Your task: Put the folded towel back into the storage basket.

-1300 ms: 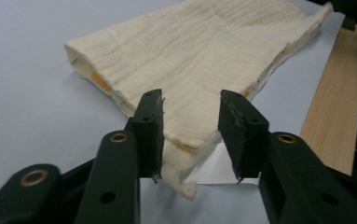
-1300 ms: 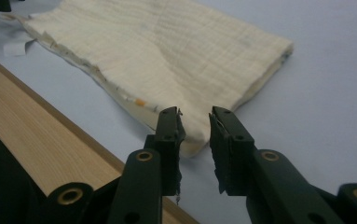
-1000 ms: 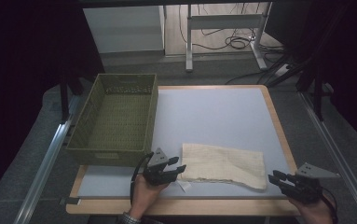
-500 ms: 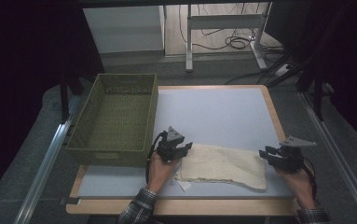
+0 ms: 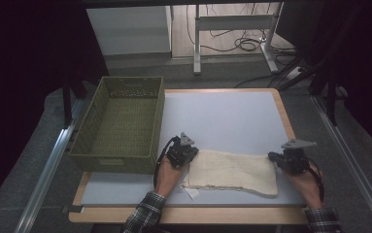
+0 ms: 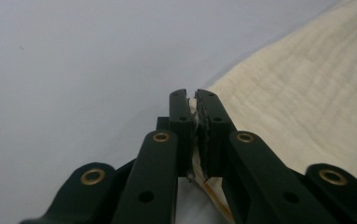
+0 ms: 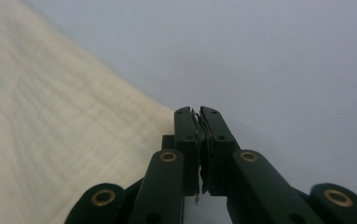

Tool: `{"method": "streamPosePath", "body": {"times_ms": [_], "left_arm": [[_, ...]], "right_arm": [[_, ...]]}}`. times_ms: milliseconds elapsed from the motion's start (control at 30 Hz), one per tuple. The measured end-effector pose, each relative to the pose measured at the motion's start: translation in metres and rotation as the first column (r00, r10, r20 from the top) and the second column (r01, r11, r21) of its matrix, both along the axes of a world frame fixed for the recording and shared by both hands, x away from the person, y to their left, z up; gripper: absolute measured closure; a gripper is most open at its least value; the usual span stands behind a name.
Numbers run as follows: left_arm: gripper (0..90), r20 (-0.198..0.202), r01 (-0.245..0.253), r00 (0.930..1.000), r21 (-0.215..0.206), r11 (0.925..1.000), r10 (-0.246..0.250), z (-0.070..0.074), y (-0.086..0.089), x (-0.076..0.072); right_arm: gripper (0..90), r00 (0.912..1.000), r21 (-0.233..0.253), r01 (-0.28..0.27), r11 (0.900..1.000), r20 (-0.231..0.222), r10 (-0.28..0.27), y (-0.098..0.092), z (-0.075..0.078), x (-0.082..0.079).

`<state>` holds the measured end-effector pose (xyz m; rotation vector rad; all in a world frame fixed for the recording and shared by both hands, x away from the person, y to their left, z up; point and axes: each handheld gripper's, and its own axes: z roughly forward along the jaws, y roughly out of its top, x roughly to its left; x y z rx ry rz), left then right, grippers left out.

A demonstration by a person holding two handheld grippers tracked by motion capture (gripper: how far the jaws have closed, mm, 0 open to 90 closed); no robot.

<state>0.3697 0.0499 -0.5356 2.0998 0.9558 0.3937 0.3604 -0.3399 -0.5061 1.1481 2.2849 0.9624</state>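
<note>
While both hands sit at the cloth's far corners, the work looks like spreading or folding it.

Cream cloth [image 5: 232, 171]: lies flat on the pale blue table top [image 5: 227, 116], near the front edge, just right of the green mesh basket [image 5: 120, 124]. Woven, crinkled texture in the gripper views. Judged light, limp, not fragile; it will sag and drag if lifted by one point, so corner holds on both sides suit it.

Left gripper [image 6: 194, 95]: jaws pressed together on the cloth's far left corner; a sliver of fabric shows between them. Left hand [image 5: 166, 174] low, forearm coming in from the front edge.

Right gripper [image 7: 198, 112]: jaws closed at the far right corner; a thin pale sliver sits between them, most likely cloth edge. Right hand [image 5: 307, 182] low, wrist level with the table.
</note>
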Motion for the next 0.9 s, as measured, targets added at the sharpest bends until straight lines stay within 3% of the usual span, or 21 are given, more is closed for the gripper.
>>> {"method": "streamPosePath", "body": {"times_ms": [67,200,267,333,433,500,600,700,900], "left_arm": [[85.8,0.014,-0.003,0.9999,-0.028,0.9996,0.004,0.004,0.004,-0.003],[85.6,0.042,-0.015,0.999,-0.042,0.999,0.017,0.011,0.008,-0.012],[85.3,0.04,-0.017,0.999,-0.023,0.9996,0.018,0.009,0.008,-0.013],[83.8,0.02,-0.014,0.9997,-0.008,0.9999,0.014,0.003,0.008,-0.011],[72.7,-0.004,-0.024,0.9997,0.005,0.9997,0.024,-0.005,0.008,-0.008],[64.4,-0.009,-0.039,0.9992,0.001,0.9992,0.039,-0.005,0.009,-0.007],[53.2,-0.012,-0.059,0.9982,0.004,0.9983,0.059,-0.006,0.008,-0.005],[46.6,-0.027,-0.082,0.9963,-0.004,0.9966,0.082,-0.006,0.009,-0.003],[39.0,-0.037,-0.104,0.9939,-0.013,0.9945,0.104,-0.007,0.009,-0.002]], "right_arm": [[86.4,0.9997,0.003,0.01,1.0,0.024,-0.01,-0.001,0.007,0.007],[86.3,0.9986,0.004,0.011,1.0,0.051,-0.011,0.003,0.016,0.025],[85.9,0.999,0.003,0.012,1.0,0.043,-0.013,0.006,0.016,0.036],[84.8,0.9998,0.005,0.02,1.0,0.003,-0.02,0.009,0.009,0.047],[78.4,0.9993,0.009,0.035,0.999,-0.013,-0.035,0.01,-0.001,0.055],[74.5,0.9985,0.045,0.055,0.997,0.0,-0.055,0.01,0.004,0.054],[71.7,0.9998,0.097,0.018,0.995,0.004,-0.019,0.017,0.018,0.047],[73.2,0.9989,0.112,-0.045,0.993,-0.007,0.046,0.037,0.024,0.041],[81.3,0.9841,0.123,-0.162,0.979,-0.053,0.169,0.091,0.008,0.038]]}}
